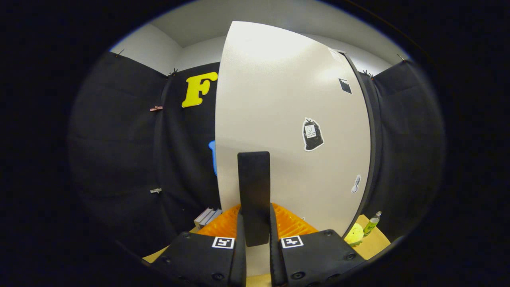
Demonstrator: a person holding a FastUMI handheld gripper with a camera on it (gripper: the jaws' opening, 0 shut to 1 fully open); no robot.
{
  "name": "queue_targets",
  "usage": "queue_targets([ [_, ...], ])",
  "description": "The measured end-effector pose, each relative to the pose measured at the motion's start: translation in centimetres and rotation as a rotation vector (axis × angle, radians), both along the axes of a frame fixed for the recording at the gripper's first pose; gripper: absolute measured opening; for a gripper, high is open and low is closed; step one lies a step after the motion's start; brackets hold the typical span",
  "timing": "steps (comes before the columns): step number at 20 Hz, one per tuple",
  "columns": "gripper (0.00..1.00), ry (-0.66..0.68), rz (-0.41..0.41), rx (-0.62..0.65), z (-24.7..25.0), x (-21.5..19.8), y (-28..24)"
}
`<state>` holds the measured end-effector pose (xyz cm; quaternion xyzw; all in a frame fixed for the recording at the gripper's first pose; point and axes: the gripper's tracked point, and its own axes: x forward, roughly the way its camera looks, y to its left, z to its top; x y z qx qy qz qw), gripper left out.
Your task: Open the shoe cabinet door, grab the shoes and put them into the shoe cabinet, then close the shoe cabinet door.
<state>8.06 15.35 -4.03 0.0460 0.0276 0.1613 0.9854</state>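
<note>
The white shoe cabinet door [291, 119] stands upright right in front of me, with its left edge free against the black cloth behind it. A flat black handle [254, 187] stands vertically on the door. My gripper [255, 233] is shut on this handle, one finger pressing on each side of its lower end. Small stickers [312, 134] dot the door's face.
A dark frame edge [370, 151] runs down the door's right side. On the wooden surface [376, 244] low on the right stand a green bottle [372, 224] and a yellow round object [354, 234]. Some stacked books [208, 217] lie low on the left.
</note>
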Motion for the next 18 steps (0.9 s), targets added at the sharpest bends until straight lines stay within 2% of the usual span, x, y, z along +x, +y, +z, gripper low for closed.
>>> queue_targets([
  [6, 0.27, 0.004, 0.014, -0.004, 0.3, -2.5, -2.8],
  [18, 0.26, -0.001, -0.048, -0.025, 0.3, -6.0, -10.6],
])
